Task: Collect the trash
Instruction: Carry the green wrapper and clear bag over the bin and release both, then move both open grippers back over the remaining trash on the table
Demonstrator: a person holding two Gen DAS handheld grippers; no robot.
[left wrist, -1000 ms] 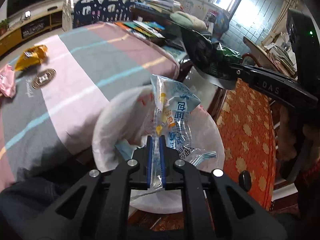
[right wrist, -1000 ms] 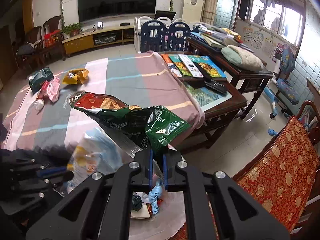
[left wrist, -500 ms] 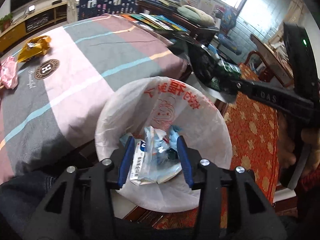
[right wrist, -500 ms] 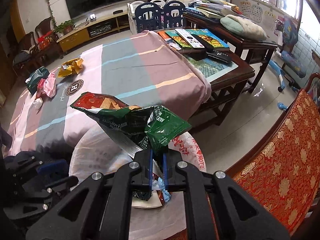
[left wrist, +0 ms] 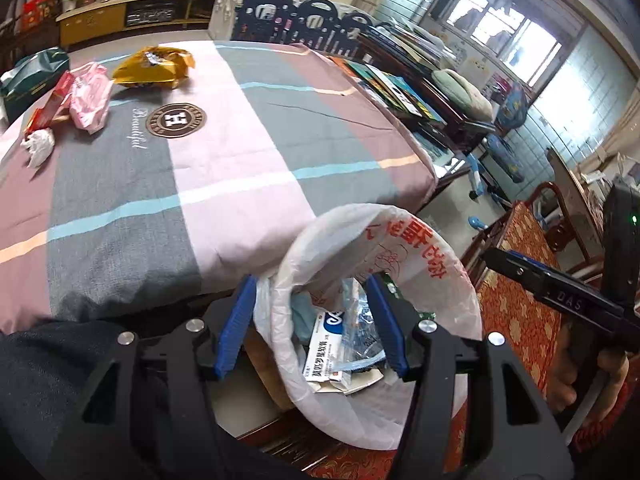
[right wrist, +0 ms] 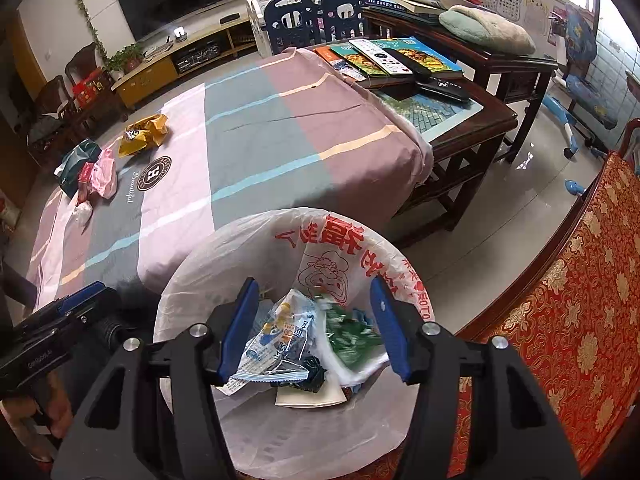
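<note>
Both grippers hang over a white bag-lined bin (right wrist: 248,264), left gripper (left wrist: 310,330) and right gripper (right wrist: 314,330) with jaws opening and empty. Wrappers (right wrist: 280,340) lie inside the bin. More trash (left wrist: 154,66) litters the striped surface (left wrist: 240,140) beyond.
</note>
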